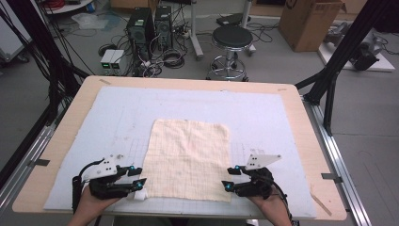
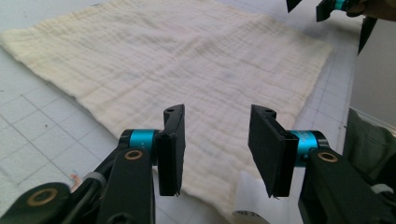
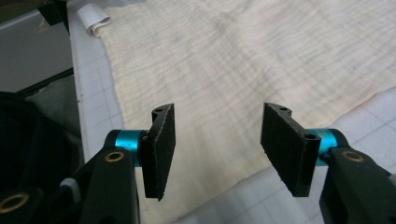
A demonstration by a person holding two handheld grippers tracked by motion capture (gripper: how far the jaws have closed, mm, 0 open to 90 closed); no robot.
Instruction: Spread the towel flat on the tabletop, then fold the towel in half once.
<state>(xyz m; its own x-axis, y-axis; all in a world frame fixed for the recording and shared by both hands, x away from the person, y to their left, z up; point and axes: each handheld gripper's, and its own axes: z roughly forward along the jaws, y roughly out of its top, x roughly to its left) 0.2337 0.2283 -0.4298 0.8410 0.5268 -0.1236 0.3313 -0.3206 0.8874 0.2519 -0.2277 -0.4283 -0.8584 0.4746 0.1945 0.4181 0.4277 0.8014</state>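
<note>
Cloth (image 1: 188, 157): cream, square-cut, spread flat on the pale gridded mat (image 1: 263, 117) that covers the counter (image 1: 301, 108). Its near edge runs between the two hand-held grippers, and its far edge lies well ahead of both.

Left hand-held gripper (image 1: 138, 176): positioned just beside the cloth's near left corner, jaws pointing inward toward the cloth. In the left gripper view (image 2: 217, 149) the jaws stand apart with a clear gap; the cloth lies flat beneath and ahead of them, and neither pad presses on it. A small white tab (image 1: 137, 195), possibly a folded label, sits at that corner just below the jaws; the view is too coarse to identify it with certainty.

Right hand-held gripper (image 1: 230, 178): positioned at the cloth's near right corner, jaws pointing inward toward the left one. In the right gripper view (image 3: 217, 149) the jaws likewise stand apart, with the cloth lying flat under and beyond them and nothing gripped. The white tab shows at the far corner, top left of that view.

Surroundings: beyond the counter's far edge, ahead of both hand-held grippers, stand a round black stool (image 1: 232, 40), two computer towers (image 1: 150, 26) with loose cables, and a cardboard box (image 1: 308, 21) on the floor.
</note>
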